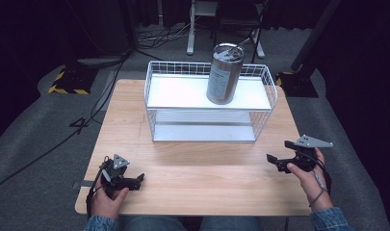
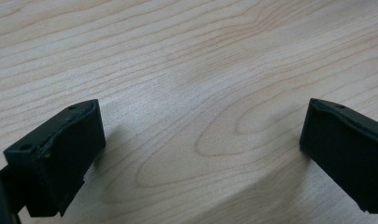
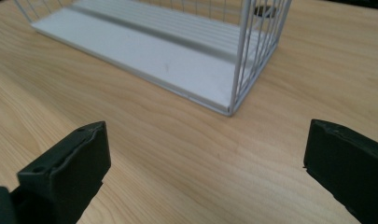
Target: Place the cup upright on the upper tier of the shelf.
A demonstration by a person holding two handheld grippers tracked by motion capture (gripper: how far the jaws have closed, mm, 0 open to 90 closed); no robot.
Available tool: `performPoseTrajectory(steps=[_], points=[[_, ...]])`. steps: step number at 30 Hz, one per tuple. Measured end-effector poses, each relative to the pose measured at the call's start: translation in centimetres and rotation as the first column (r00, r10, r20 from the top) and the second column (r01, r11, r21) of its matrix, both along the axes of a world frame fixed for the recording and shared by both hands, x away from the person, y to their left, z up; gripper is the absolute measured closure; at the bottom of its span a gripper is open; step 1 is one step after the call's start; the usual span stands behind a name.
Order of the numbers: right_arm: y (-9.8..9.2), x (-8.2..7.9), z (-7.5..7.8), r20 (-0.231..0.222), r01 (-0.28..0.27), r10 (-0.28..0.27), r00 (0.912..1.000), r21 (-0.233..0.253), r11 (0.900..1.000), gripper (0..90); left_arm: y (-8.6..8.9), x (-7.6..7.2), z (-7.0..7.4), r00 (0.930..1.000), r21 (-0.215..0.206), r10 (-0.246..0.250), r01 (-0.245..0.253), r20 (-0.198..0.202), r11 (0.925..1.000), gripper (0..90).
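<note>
The wooden tabletop [image 1: 197, 178] carries a white wire rack [image 1: 151, 96] set toward its far edge, roughly centred between the left and right edges. The rack has two white shelves, and on the upper one, nearer the rack's right end, stands a steel canister [image 1: 225, 74] with a paper label (upright, a metal handle lying across its top).

Near the tabletop's near-left corner the left gripper [image 1: 139, 179] rests low in the person's hand; in the left gripper view its jaws stand wide apart over bare wood [image 2: 191, 93], holding nothing. By the right edge, the right gripper [image 1: 272, 159] points inward, also spread wide and empty; in the right gripper view it faces the rack's lower shelf [image 3: 144, 51] and a corner wire [image 3: 238, 60].

Both tools are well apart from the canister, so the work seems to be at its start, with the canister the likely target. The risks, as I judge them: the canister is tall and smooth, so a grip taken high or off-centre could tip it against the shelf's wire rim. A jaw could also snag the wires on the way in and shift the light rack.
</note>
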State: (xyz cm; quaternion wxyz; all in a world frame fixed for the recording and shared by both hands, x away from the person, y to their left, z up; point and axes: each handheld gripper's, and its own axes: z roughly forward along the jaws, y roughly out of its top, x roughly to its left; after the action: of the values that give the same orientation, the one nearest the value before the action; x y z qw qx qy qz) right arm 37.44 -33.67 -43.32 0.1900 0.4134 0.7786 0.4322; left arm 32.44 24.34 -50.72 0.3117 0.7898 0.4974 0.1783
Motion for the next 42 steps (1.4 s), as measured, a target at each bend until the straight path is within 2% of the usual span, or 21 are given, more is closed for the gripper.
performPoseTrajectory(steps=[5, 10, 16, 21, 29, 30, 31, 33, 34, 36, 42], points=[[0.1, -0.2, -1.8, -0.022, 0.006, -0.007, 0.9997, -0.031, 0.999, 0.8, 0.0, 0.0, 0.0, 1.0000, 0.000, -0.001, 0.001, -0.002, 1.0000, 0.4], [0.4, -0.6, -3.9, -0.066, 0.006, -0.009, 0.9978, -0.058, 0.998, 0.8, 0.0, 0.0, 0.0, 1.0000, 0.000, 0.000, 0.000, 0.000, 1.0000, 0.4], [0.6, -1.1, -5.3, -0.087, 0.004, -0.010, 0.9962, -0.073, 0.997, 0.8, 0.0, 0.0, 0.0, 1.0000, 0.000, 0.000, 0.000, -0.001, 1.0000, 0.4], [0.9, -1.5, -6.0, -0.092, -0.005, -0.005, 0.9958, -0.105, 0.994, 0.8, 0.0, 0.0, 0.0, 1.0000, 0.001, 0.000, 0.000, 0.000, 1.0000, 0.4], [1.1, -2.1, -7.1, -0.086, 0.013, -0.022, 0.9960, -0.111, 0.994, 1.1, 0.0, 0.0, 0.0, 1.0000, 0.000, 0.000, 0.000, -0.001, 1.0000, 0.4], [1.1, -2.1, -7.2, -0.096, 0.009, -0.021, 0.9952, -0.120, 0.993, 1.9, 0.0, 0.0, 0.0, 1.0000, 0.001, 0.000, 0.000, -0.001, 1.0000, 0.4], [1.2, -2.2, -7.2, -0.091, 0.010, -0.024, 0.9955, -0.146, 0.989, 1.9, 0.0, 0.0, 0.0, 1.0000, 0.001, 0.000, 0.000, -0.001, 1.0000, 0.4], [1.4, -2.3, -7.2, -0.077, 0.017, -0.030, 0.9966, -0.165, 0.986, 2.3, 0.0, 0.0, 0.0, 1.0000, 0.000, 0.000, 0.000, -0.001, 1.0000, 0.4], [1.5, -2.3, -7.3, -0.085, 0.012, -0.028, 0.9960, -0.178, 0.984, 2.2, 0.0, 0.0, 0.0, 1.0000, -0.001, 0.001, -0.001, -0.001, 1.0000, 0.3], [1.5, -2.2, -7.3, -0.112, 0.028, -0.047, 0.9926, -0.158, 0.987, 2.2, 0.0, 0.0, 0.0, 1.0000, 0.000, 0.001, -0.001, -0.001, 1.0000, 0.4], [1.7, -2.1, -7.3, -0.110, 0.061, -0.079, 0.9907, -0.159, 0.985, 1.4, 0.0, 0.0, 0.0, 1.0000, 0.001, 0.002, -0.002, 0.000, 1.0000, 0.4]])
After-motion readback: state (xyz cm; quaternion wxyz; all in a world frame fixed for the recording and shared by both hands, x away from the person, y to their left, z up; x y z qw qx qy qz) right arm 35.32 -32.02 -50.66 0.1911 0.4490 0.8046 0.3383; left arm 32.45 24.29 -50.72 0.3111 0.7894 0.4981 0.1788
